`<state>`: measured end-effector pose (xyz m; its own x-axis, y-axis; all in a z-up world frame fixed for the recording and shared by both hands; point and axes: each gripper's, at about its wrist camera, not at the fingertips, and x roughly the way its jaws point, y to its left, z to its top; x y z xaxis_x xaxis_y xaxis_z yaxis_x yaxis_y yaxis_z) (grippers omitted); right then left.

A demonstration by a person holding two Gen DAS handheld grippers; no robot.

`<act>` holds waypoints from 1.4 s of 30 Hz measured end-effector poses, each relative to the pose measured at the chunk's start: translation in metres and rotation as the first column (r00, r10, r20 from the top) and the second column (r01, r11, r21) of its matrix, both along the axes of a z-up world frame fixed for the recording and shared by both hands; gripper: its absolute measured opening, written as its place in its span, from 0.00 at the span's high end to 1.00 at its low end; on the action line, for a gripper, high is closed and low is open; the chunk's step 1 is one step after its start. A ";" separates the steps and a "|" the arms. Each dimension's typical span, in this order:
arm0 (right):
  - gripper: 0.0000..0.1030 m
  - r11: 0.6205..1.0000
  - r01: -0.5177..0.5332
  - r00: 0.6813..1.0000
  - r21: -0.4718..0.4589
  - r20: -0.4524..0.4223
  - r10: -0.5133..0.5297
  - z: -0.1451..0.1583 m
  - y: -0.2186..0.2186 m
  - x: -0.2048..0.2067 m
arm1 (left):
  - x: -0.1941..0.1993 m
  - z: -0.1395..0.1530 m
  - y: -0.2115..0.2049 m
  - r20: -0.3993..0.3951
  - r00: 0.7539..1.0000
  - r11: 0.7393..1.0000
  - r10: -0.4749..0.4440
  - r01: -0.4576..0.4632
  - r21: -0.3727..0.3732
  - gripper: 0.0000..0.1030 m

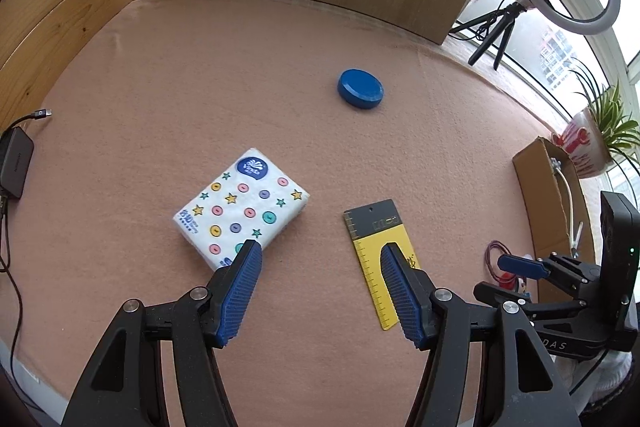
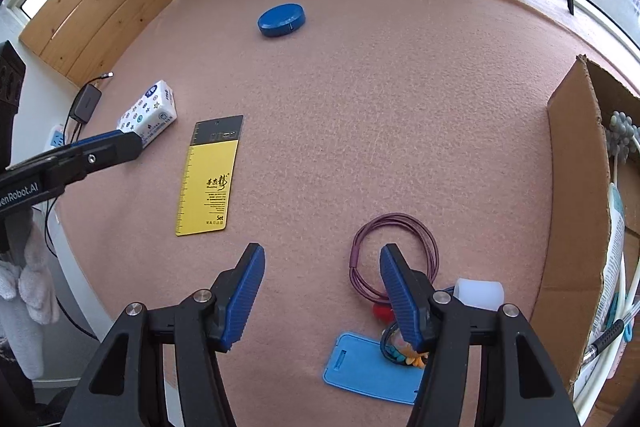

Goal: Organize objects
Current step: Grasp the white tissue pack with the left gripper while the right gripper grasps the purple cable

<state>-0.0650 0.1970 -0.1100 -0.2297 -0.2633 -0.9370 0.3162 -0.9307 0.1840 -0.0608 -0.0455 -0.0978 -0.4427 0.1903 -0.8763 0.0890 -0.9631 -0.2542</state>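
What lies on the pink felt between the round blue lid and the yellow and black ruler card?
Nothing: between the round blue lid and the yellow and black ruler card only bare pink felt shows, in both wrist views.

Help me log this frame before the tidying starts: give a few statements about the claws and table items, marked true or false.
1. The left claw is open and empty. True.
2. The round blue lid lies on the yellow-and-black ruler card. False: it lies apart, farther back on the pink felt mat.
3. The white tissue pack with star and button prints lies flat on the mat. True.
4. The right claw grips the purple cord loop. False: it is open, and the loop lies on the mat.
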 end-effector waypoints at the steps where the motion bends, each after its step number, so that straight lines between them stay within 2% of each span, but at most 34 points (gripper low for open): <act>1: 0.47 1.000 -0.004 1.000 0.011 0.003 0.004 -0.002 -0.001 -0.001 | -0.001 0.000 -0.003 0.000 1.000 1.000 0.002 -0.002 -0.012 0.37; 4: 0.52 0.999 -0.016 1.000 0.028 0.017 0.015 -0.008 -0.004 -0.004 | -0.004 -0.002 -0.016 0.001 1.000 0.999 0.013 -0.013 -0.050 0.37; 7: 0.52 0.999 -0.026 1.000 0.046 0.012 0.026 -0.010 -0.007 -0.005 | -0.008 -0.005 -0.029 0.009 1.000 0.996 0.011 -0.011 -0.084 0.36; 12: 0.55 0.996 -0.046 0.999 0.078 0.005 0.046 -0.009 -0.009 -0.003 | -0.015 -0.014 -0.038 0.025 1.000 0.994 0.006 -0.003 -0.107 0.33; 15: 0.66 0.992 -0.049 0.999 0.118 -0.008 0.050 -0.009 -0.008 -0.001 | -0.019 -0.015 -0.040 0.023 1.000 0.994 -0.001 0.004 -0.110 0.33; 19: 0.81 0.992 -0.014 1.000 0.124 -0.014 0.016 -0.007 -0.001 -0.003 | -0.023 -0.017 -0.039 0.026 0.999 0.992 -0.019 0.022 -0.124 0.32; 26: 0.96 0.996 0.075 0.997 0.057 -0.005 -0.075 -0.006 0.014 -0.011 | -0.024 -0.017 -0.037 0.028 0.998 0.990 -0.052 0.055 -0.127 0.29; 30: 0.96 0.986 0.156 0.987 -0.051 0.038 -0.154 -0.006 0.029 -0.018 | -0.023 -0.018 -0.038 0.029 0.998 0.989 -0.064 0.068 -0.128 0.28; 34: 0.96 0.956 0.247 0.968 -0.161 0.083 -0.236 -0.007 0.044 -0.018 | -0.024 -0.022 -0.038 0.039 0.996 0.988 -0.075 0.080 -0.129 0.28; 40: 0.96 0.929 0.298 0.954 -0.220 0.095 -0.284 0.001 0.054 -0.011 | -0.026 -0.029 -0.032 0.054 0.994 0.985 -0.093 0.099 -0.138 0.28; 42: 0.96 0.925 0.302 0.953 -0.230 0.088 -0.289 0.003 0.042 -0.016 | -0.029 -0.032 -0.031 0.058 0.994 0.986 -0.093 0.101 -0.136 0.28</act>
